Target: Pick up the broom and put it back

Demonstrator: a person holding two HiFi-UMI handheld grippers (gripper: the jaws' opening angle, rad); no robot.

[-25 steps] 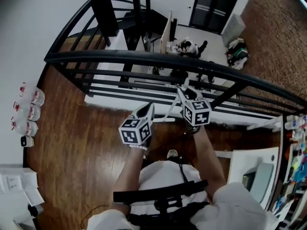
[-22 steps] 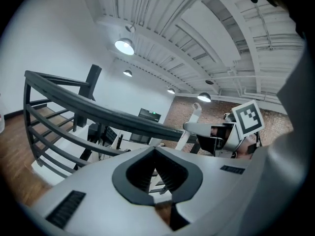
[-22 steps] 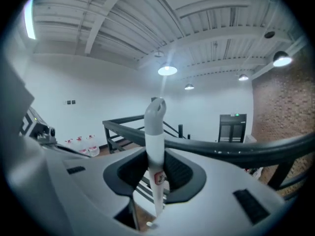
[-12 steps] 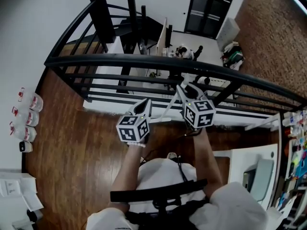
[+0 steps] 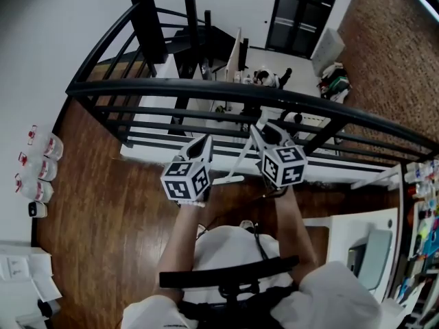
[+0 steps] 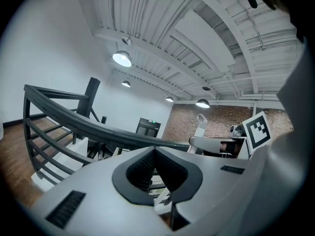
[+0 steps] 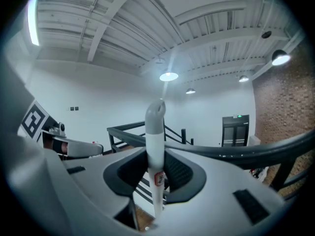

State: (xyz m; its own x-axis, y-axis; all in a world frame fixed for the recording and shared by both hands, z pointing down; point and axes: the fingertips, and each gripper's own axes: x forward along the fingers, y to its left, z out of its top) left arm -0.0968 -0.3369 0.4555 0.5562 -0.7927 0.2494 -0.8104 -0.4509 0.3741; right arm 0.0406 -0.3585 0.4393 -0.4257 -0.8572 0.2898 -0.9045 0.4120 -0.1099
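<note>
Right gripper (image 7: 156,154): ribbed dark fingers (image 7: 181,173) clamped on the broom (image 7: 156,132) handle, below its grey hooked cap. Handle upright, cap end up, lower part running down toward the wood floor (image 5: 103,204). Smooth white round tube, small red label. Left gripper (image 6: 154,151): fingers closed together, empty, near the black metal railing (image 5: 171,88).

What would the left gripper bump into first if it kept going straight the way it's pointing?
Most likely the black railing. It runs right across the view just beyond the closed tips of the left gripper. The pictures don't show how near it really is.
</note>
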